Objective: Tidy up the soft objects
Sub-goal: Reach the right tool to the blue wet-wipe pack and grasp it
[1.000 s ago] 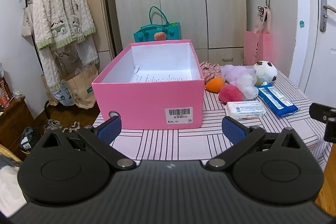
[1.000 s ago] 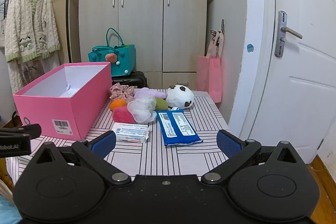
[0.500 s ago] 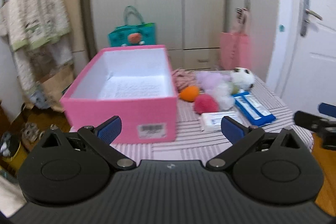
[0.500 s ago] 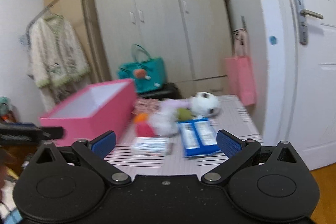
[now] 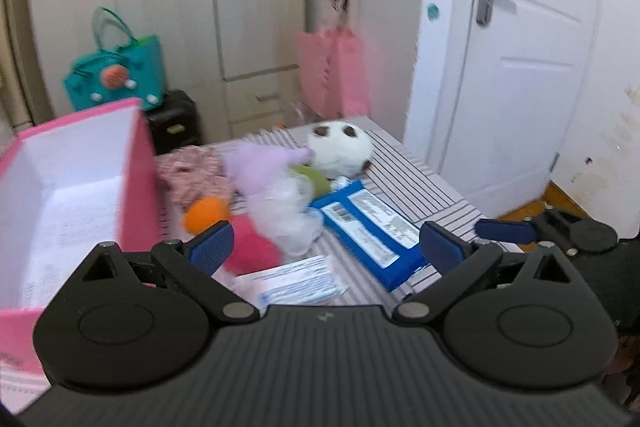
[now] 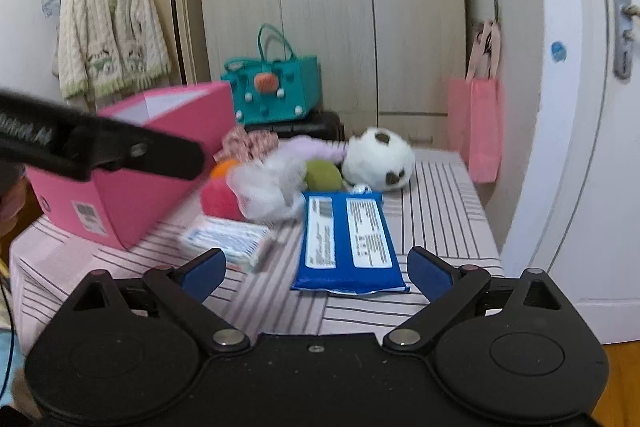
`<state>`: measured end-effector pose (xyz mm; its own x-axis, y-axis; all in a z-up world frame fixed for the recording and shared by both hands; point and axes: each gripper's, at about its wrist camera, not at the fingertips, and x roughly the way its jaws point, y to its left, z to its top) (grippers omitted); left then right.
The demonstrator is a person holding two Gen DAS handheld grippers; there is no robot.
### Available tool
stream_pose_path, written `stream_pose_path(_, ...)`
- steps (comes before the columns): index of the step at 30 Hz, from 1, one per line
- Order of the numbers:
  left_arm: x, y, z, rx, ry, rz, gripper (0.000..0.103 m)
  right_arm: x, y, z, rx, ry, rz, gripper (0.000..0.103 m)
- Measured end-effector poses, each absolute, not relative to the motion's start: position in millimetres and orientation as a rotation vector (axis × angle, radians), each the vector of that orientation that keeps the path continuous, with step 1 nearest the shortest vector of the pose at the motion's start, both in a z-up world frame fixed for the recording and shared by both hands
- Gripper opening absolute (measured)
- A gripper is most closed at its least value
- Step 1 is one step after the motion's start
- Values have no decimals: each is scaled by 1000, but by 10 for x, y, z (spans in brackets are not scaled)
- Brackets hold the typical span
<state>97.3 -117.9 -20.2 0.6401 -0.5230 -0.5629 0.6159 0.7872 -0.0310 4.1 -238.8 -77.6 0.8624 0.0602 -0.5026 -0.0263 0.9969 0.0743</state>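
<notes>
An open pink box [image 5: 76, 187] stands on the striped table at the left, also in the right wrist view [image 6: 132, 211]. Beside it lies a heap of soft things: a white spotted plush ball [image 5: 340, 149] [image 6: 378, 161], a lilac plush [image 5: 260, 167], a white mesh puff [image 6: 266, 187], an orange ball [image 5: 206, 213], a red pom [image 6: 220, 201], a green ball [image 6: 322, 175]. A blue wipes pack [image 6: 346, 237] [image 5: 370, 231] and a white tissue pack [image 6: 228, 239] [image 5: 292, 283] lie in front. My left gripper [image 5: 326, 249] is open above the tissue pack. My right gripper [image 6: 316, 273] is open before the wipes pack.
The striped table [image 6: 448, 211] ends near a white door [image 6: 580, 147] on the right. A pink paper bag [image 6: 480, 127] hangs by the wardrobe. A teal bag [image 6: 276, 91] sits behind the table. A cardigan [image 6: 112, 27] hangs at the left.
Both grippers have moved forward toward the heap; the left has swung right, away from the pink box. The left gripper's arm now crosses the right wrist view. Both stay open.
</notes>
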Motion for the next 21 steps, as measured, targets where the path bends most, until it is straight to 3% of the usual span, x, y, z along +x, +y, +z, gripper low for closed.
stream_pose_path(6,1374,-1600,-476,156,762,-739,76,319,-2504,-936,64,574,73,99)
stream_pose_path(10,1528,-1813,-610,174,835,-762,69,457,-2585,-998,81,593,100,99)
stream_pose_path(18,1796,-1876,-893,73,1019,-771,68,690,-2654,-1123,113,692,97,100)
stream_pose_path(21,1766,-1870,-902,76,978,-741,68,679,-2611,-1126,85,686,89,90)
